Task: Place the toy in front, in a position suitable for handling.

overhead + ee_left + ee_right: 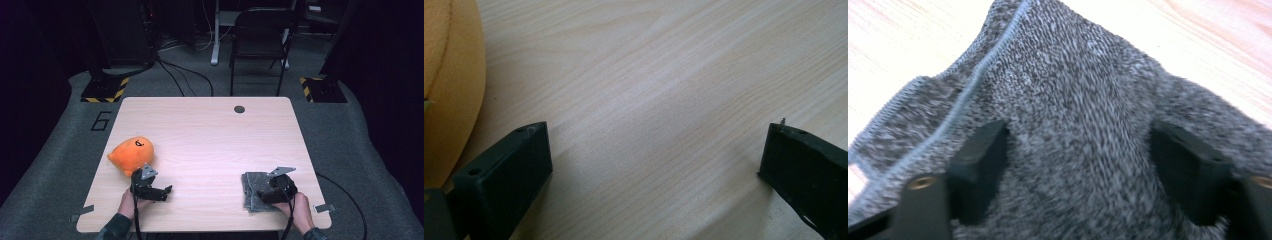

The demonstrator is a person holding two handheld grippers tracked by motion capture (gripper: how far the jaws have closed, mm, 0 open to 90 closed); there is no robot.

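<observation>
A grey knitted cloth (252,195) lies folded near the table's front right corner. My right gripper (270,192) is down on its right side. In the right gripper view the cloth (1073,75) bulges up between the two black jaws, and the right gripper (1078,150) is shut on that bunched fold. An orange plush toy (131,152) with a dark face sits at the front left. Just below it my left gripper (166,193) rests on the wood and points right. In the left gripper view the left gripper (656,132) stands open over bare wood, with the plush toy (449,90) at the left edge.
The light wooden table (210,135) has a round cable hole (239,109) near its far edge. A black folding chair (260,35) stands beyond the table, with cables on the grey floor. Black-and-yellow bases (105,90) flank the far corners.
</observation>
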